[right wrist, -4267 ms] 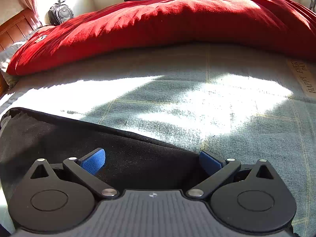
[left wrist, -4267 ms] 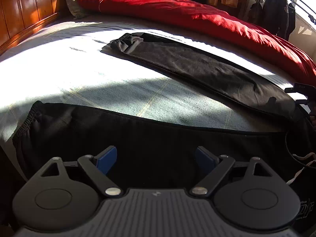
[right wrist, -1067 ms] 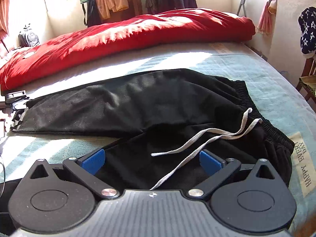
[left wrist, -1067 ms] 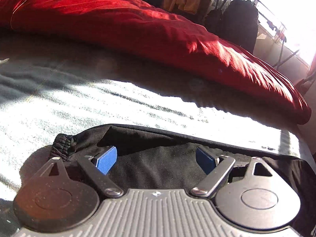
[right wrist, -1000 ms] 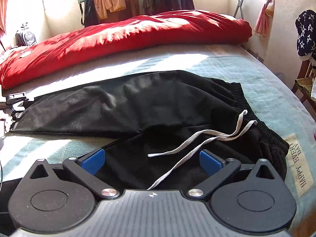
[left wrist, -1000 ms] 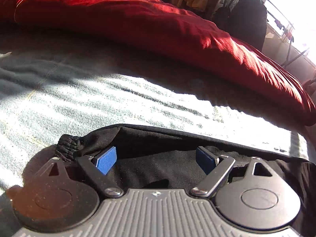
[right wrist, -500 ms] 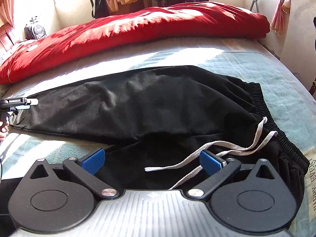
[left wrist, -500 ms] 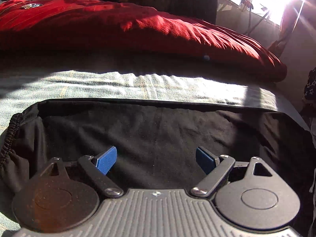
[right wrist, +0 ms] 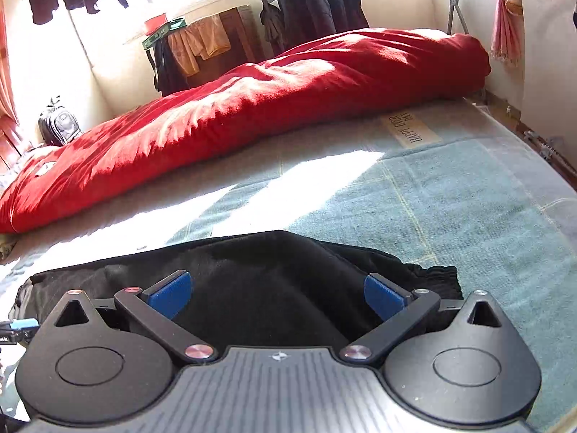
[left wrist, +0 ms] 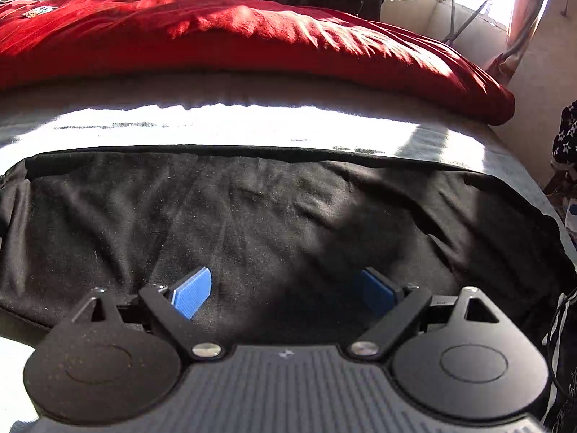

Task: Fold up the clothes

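Black trousers (left wrist: 274, 216) lie spread across the pale green bed sheet (left wrist: 252, 126), one leg folded over the other. My left gripper (left wrist: 283, 290) hovers low over the middle of the cloth, open, nothing between its blue pads. In the right wrist view the waist end of the trousers (right wrist: 274, 278) sits close below, its elastic waistband (right wrist: 438, 276) at the right. My right gripper (right wrist: 276, 294) is open above that end and holds nothing. At the left edge of that view a bit of the left gripper (right wrist: 16, 326) shows.
A rolled red quilt (left wrist: 252, 36) runs along the far side of the bed (right wrist: 450, 187). Behind it are a wall, hanging clothes (right wrist: 310, 0) and a backpack (right wrist: 57, 124). Star-patterned cloth (left wrist: 566, 137) hangs beyond the bed's right edge.
The left gripper has slid from the cuff end toward the middle of the trousers. The right gripper has dropped and moved in close over the waist end; the drawstring is out of sight.
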Tool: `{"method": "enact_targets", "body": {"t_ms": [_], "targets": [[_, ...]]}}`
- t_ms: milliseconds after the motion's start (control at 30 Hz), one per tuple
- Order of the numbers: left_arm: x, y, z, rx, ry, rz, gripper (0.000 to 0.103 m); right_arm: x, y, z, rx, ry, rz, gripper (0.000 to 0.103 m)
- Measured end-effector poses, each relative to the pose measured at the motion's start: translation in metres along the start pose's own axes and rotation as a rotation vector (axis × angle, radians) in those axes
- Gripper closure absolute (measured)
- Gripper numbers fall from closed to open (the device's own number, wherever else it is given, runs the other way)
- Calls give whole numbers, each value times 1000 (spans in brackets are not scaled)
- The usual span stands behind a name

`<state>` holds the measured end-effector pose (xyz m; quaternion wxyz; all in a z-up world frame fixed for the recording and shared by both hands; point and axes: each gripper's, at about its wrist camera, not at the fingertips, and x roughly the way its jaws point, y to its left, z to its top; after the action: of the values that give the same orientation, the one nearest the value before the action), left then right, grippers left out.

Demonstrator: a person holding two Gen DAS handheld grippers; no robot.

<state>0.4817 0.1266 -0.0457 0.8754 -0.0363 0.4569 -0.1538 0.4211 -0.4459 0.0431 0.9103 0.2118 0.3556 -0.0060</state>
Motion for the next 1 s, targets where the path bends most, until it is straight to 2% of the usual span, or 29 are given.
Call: {"method": "enact_targets", "body": {"t_ms": [100,233,433,500,533,700,833,1000], "targets": [[10,-9,-2,-25,15,1,13,31,-24,18,106,58,83,0],[12,-13,-3,-42,18,4,13,61,-35,19,158,139,69,0],[13,-10,-3,-63,15,12,12,81,-27,6,143,234,77,0],[14,-12,-4,-54,17,18,11,92,-24,1,116,265,38,0],[15,-13,-4,-48,17,22,10,99,-24,-2,101,269,6,0],[17,-14,-4,-31,17,26,9,125,-29,2,-24,174,-143,0],[16,-10,-3,-38,17,11,9,132,-38,15,-21,166,-137,0],[14,-8,-3,-38,12,5,9,86,-31,25,24,121,-71,0]]}}
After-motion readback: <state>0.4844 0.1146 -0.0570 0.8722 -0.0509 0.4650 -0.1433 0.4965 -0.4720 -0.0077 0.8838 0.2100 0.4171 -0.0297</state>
